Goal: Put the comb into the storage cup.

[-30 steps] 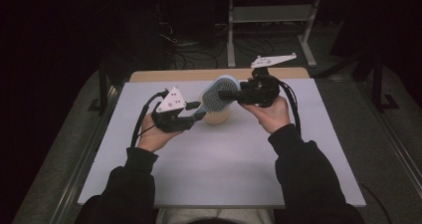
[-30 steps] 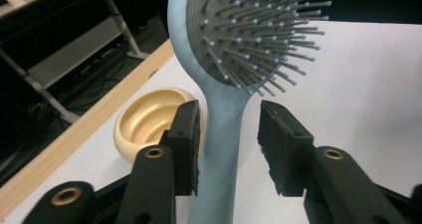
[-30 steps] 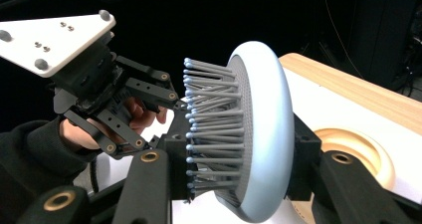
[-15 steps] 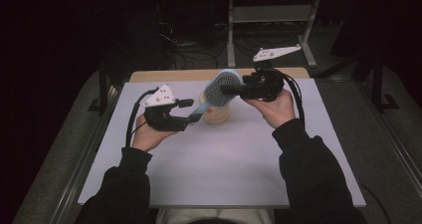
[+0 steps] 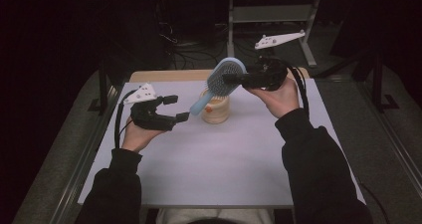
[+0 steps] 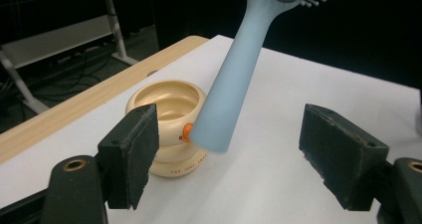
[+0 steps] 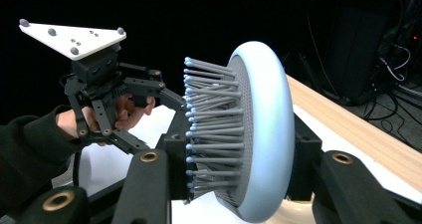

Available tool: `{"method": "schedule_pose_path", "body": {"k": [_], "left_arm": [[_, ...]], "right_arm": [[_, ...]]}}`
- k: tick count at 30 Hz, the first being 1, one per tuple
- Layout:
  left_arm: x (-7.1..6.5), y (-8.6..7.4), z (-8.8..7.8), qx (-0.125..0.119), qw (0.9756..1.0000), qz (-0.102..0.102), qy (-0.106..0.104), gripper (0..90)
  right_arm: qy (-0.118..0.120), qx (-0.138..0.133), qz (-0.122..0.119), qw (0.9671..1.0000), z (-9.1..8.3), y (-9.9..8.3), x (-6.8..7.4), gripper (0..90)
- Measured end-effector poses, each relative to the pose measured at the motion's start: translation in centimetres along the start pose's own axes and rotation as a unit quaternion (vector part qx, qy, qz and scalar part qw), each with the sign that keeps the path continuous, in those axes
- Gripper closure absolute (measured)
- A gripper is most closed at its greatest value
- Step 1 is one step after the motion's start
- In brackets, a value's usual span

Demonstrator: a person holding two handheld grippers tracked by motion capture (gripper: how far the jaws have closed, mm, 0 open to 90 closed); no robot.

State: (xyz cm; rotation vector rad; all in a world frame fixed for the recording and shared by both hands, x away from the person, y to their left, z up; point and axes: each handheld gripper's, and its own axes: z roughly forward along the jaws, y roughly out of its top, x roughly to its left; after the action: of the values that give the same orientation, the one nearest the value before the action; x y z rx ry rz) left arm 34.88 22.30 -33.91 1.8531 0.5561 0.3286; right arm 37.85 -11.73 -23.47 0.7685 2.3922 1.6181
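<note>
- My right gripper [image 5: 234,78] is raised over the far middle of the table [image 5: 224,169], pointing level toward my left, palm under the body and forearm angled up from the near right.
- Its jaws are clamped on the head of the light blue hairbrush [image 5: 219,84]; in the right gripper view the head [image 7: 249,134] sits edge-on between the pads, bristles toward my other hand.
- The brush hangs tilted, handle slanting down and to my left, its tip in front of the cream cup [image 5: 215,109].
- My left gripper [image 5: 176,108] is held low at the left, pointing at the handle tip; its jaws have just been opening and now stand apart, with the handle end [image 6: 219,119] between them and touching neither pad.
- The brush head's top is cut off in the left gripper view, and the brush hides part of the cup [image 6: 164,104].
- I can't make out the cup's small lettering.
</note>
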Motion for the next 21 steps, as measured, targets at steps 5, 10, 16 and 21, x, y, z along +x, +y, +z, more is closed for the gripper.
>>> {"method": "schedule_pose_path", "body": {"k": [5, 10, 16, 21], "left_arm": [[0.8, -0.8, -1.0, -0.003, 0.9998, -0.019, -0.004, 15.1], [1.3, -1.7, -2.0, -0.009, 0.9993, -0.034, 0.012, 10.1], [2.2, -3.2, -3.0, -0.002, 0.9979, -0.062, 0.016, 0.0], [2.7, -4.5, -4.4, -0.018, 0.997, -0.071, 0.024, 0.0]], "right_arm": [[-0.01, 0.002, -0.005, 0.9999, -0.3, 0.8, -0.3, 56.0], [-0.021, 0.007, -0.008, 0.9997, -0.3, 1.6, -0.7, 55.9], [-0.029, 0.006, -0.007, 0.9995, -0.3, 2.1, -1.3, 55.8], [-0.039, 0.007, -0.003, 0.9992, -0.3, 2.3, -2.1, 55.7]]}}
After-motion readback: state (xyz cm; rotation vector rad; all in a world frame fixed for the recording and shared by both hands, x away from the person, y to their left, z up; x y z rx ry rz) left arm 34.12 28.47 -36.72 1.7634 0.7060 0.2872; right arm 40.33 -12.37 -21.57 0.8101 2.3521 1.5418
